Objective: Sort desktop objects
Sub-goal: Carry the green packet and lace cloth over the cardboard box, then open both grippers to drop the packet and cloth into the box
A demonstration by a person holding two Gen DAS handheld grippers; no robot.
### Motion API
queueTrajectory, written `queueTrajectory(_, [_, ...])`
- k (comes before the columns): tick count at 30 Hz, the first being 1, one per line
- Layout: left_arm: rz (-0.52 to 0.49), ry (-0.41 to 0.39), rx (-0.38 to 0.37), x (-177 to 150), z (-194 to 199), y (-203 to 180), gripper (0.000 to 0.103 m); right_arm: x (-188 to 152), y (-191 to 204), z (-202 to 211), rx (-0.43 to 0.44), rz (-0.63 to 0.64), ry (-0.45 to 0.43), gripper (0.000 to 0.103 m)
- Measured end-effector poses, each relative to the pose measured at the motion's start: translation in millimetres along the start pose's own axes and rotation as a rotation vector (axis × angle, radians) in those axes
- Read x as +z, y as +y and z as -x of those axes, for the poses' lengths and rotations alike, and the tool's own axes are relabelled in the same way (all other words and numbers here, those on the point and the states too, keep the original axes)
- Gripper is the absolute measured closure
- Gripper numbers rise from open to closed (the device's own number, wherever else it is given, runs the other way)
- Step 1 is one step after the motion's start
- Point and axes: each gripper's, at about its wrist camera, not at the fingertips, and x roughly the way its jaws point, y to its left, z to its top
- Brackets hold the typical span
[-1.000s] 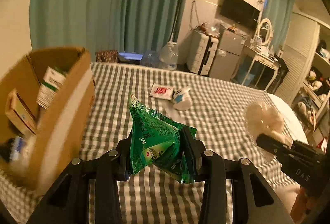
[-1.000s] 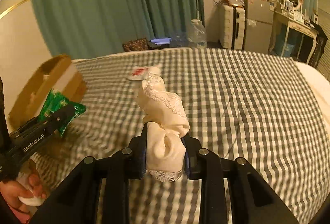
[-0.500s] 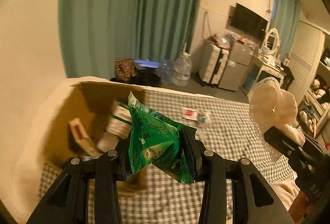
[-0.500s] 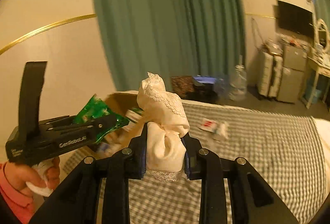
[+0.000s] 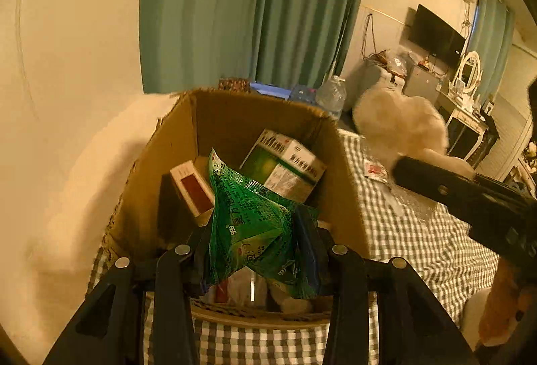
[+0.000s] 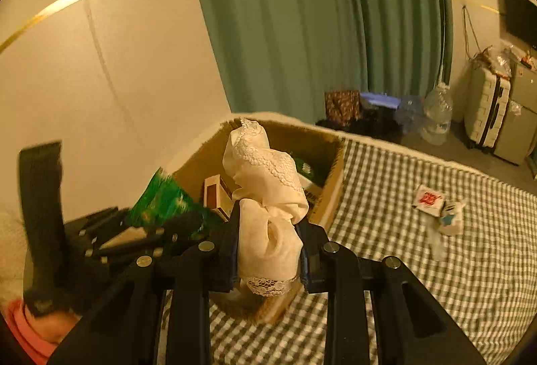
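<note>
Two loads over cardboard box [image 5: 339, 163]: left gripper [image 5: 255, 251] clenching green packet [image 5: 248, 224], right gripper [image 6: 268, 251] clenching lace cloth [image 6: 268, 197]; next, release both.

Crinkled green packet [image 5: 255, 227] and cream lace cloth [image 6: 268, 217] held above open cardboard box [image 5: 161, 163]

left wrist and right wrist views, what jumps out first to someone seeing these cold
The bright green foil packet, pinched in the left gripper directly over the open cardboard box, which already holds medicine cartons. Beside it, the right gripper clamps a cream lace-trimmed cloth at the box's edge. Behind, on the checked bedspread, a few small packets lie loose.
</note>
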Motion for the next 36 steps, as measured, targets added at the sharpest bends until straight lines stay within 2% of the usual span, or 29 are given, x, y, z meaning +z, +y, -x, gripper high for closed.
queueTrajectory(5, [0.023, -0.015, -0.01, -7, -8, 12, 0.06, -4, 0, -46, -0.01, -0.03, 0.058, 0.075])
queueTrajectory(8, [-0.014, -0.01, 0.03, -7, -13, 15, 0.055, -5, 5, -64, -0.033, -0.007, 0.073, 0.074])
queueTrajectory(9, [-0.021, -0.006, 0.042, -6, -15, 18, 0.049, -5, 5, -66, -0.027, -0.007, 0.073, 0.071])
queueTrajectory(11, [-0.015, -0.005, 0.056, -6, -16, 21, 0.036, -3, 12, -66, -0.047, 0.002, 0.071, 0.056])
queueTrajectory(12, [-0.003, -0.007, 0.054, -7, -15, 21, 0.029, -1, 12, -64, -0.062, 0.011, 0.062, 0.045])
queueTrajectory(13, [0.009, -0.015, 0.05, -8, -13, 21, 0.022, -1, 13, -60, -0.077, 0.02, 0.041, 0.04])
queueTrajectory(15, [0.017, -0.027, 0.06, -8, -11, 16, 0.01, -1, 15, -48, -0.079, 0.036, 0.011, 0.04])
queueTrajectory(16, [0.006, -0.027, 0.064, -9, -10, 10, 0.007, -1, 15, -43, -0.088, 0.04, 0.002, 0.04])
queueTrajectory(19, [-0.063, -0.013, 0.071, -9, -6, -11, 0.007, 0, 12, -19, -0.11, 0.045, -0.026, 0.04])
queueTrajectory(21, [-0.115, -0.042, 0.072, -10, 5, -30, 0.007, 5, 13, 4, -0.133, 0.062, -0.053, 0.04])
queueTrajectory(24, [-0.152, -0.059, 0.044, -13, 21, -56, 0.004, 9, 9, 42, -0.172, 0.101, -0.104, 0.039])
queueTrajectory(27, [-0.177, -0.067, 0.051, -15, 32, -80, 0.004, 6, 0, 80, -0.206, 0.119, -0.143, 0.035])
queueTrajectory(30, [-0.171, -0.054, 0.065, -16, 39, -99, 0.003, -5, -17, 109, -0.232, 0.118, -0.161, 0.035])
queueTrajectory(36, [-0.064, -0.055, 0.073, -17, 51, -133, 0.0, -30, -73, 155, -0.246, 0.02, -0.186, 0.035])
